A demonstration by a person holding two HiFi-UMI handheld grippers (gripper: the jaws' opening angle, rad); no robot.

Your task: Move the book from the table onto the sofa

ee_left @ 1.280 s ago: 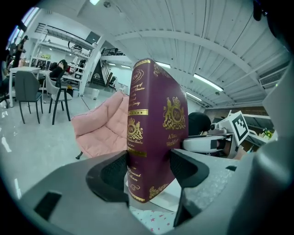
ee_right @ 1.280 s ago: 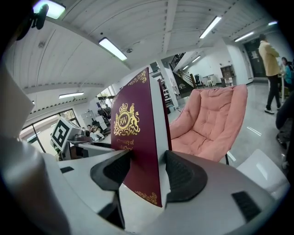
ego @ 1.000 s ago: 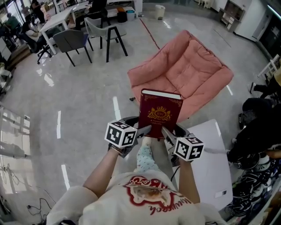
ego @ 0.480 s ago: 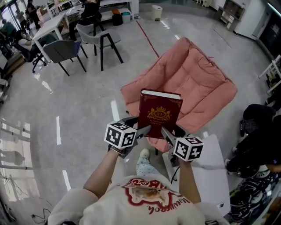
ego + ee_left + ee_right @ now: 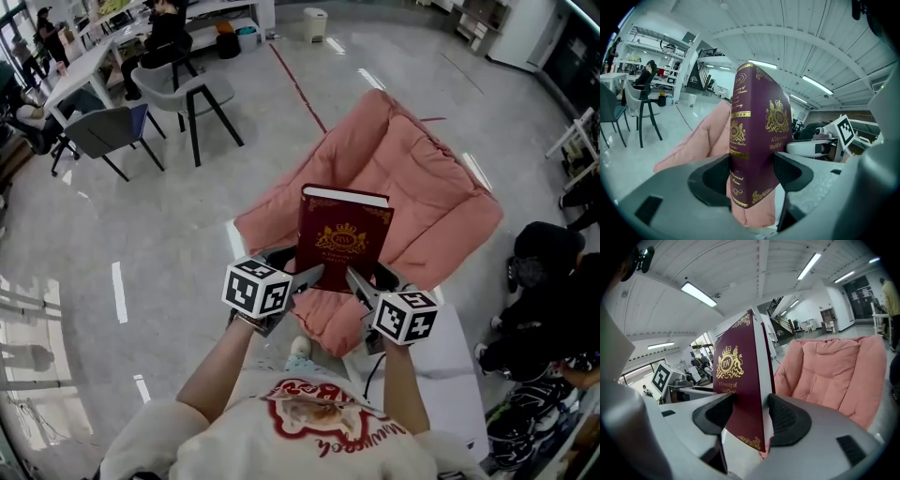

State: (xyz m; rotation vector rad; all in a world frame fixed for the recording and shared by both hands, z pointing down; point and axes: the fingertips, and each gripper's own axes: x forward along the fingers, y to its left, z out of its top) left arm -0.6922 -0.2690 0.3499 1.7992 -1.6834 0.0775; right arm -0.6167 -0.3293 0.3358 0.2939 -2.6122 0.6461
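Polished floor [image 5: 169, 234] rings the pink sofa [image 5: 422, 187] as the left hand-held gripper [image 5: 307, 277] and right hand-held gripper [image 5: 359, 284] clamp the lower edge of the upright maroon book [image 5: 343, 239] in mid-air before it; both should hold evenly until it lies flat there.

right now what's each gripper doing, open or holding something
Left gripper: closed on the book, spine side.
Right gripper: closed on the same book, page-edge side.
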